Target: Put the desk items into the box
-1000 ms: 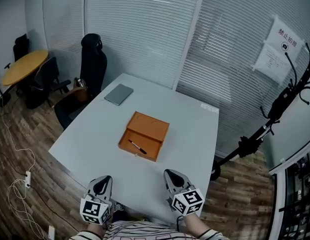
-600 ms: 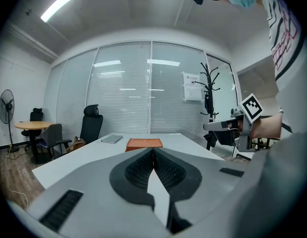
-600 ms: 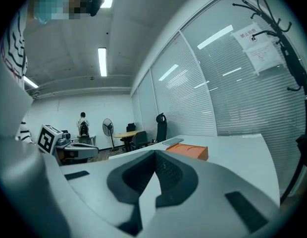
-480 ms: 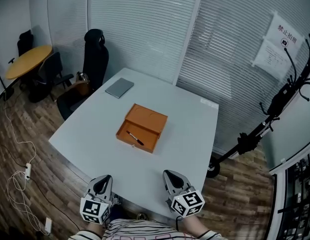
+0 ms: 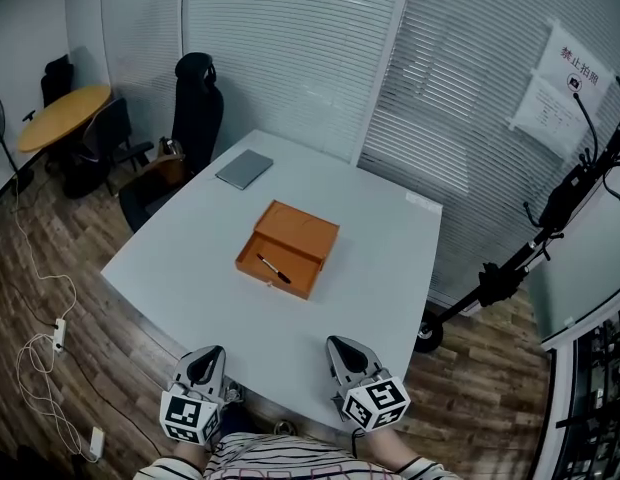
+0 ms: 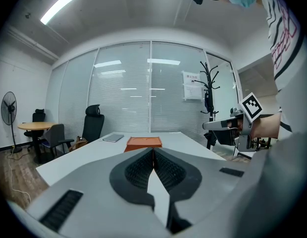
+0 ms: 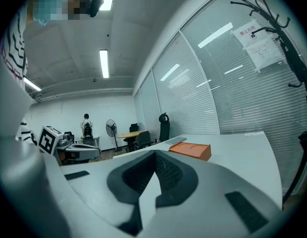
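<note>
The left gripper (image 5: 204,364) and the right gripper (image 5: 347,354) hung side by side over the near edge of the white table (image 5: 180,268), each with its jaws pressed together on nothing. Well beyond both, at the table's middle, lay the open orange box (image 5: 302,234) with a black pen (image 5: 274,269) inside. Past the box, a flat grey notebook (image 5: 244,169) lay near the far corner.

A pale grey desk (image 5: 375,268) carries two things: an orange box (image 5: 305,230) near its middle, with a pen (image 5: 273,268) lying inside it, and a flat grey notebook (image 5: 243,169) well apart from it, near the far left corner.
</note>
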A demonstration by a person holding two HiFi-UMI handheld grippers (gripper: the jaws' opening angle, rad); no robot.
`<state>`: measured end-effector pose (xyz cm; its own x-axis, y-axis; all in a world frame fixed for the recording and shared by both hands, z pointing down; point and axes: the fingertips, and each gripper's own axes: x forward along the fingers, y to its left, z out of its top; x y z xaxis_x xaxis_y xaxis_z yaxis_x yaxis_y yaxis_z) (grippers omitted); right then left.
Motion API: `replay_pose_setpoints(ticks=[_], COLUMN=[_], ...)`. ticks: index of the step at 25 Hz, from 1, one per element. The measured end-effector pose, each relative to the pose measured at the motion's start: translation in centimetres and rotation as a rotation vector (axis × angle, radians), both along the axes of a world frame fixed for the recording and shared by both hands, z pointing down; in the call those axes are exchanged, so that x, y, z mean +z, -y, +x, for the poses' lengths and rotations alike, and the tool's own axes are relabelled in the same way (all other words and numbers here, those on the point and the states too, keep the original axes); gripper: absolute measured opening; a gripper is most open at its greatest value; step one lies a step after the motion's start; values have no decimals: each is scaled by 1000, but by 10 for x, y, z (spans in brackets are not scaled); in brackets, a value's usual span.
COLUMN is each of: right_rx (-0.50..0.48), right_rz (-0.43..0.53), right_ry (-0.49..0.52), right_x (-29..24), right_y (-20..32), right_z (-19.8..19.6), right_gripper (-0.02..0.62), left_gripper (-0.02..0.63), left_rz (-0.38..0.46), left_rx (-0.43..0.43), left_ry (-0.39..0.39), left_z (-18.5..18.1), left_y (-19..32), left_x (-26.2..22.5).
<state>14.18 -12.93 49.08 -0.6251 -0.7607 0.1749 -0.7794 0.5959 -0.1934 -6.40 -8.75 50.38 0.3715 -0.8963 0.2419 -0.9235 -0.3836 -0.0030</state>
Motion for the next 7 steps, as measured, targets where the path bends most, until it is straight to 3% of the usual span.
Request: replay_pose_setpoints(ticks=[7], right_rx=[-1], right_rz=[-5], right_ry=[-4], right_x=[0], right_y=[2], right_z=[-2], right_gripper=[25], left_gripper=[21], left_rz=[-3], left_rx=[13], left_ry=[-2], left_z=[0], left_y=[1], left_x=[-1])
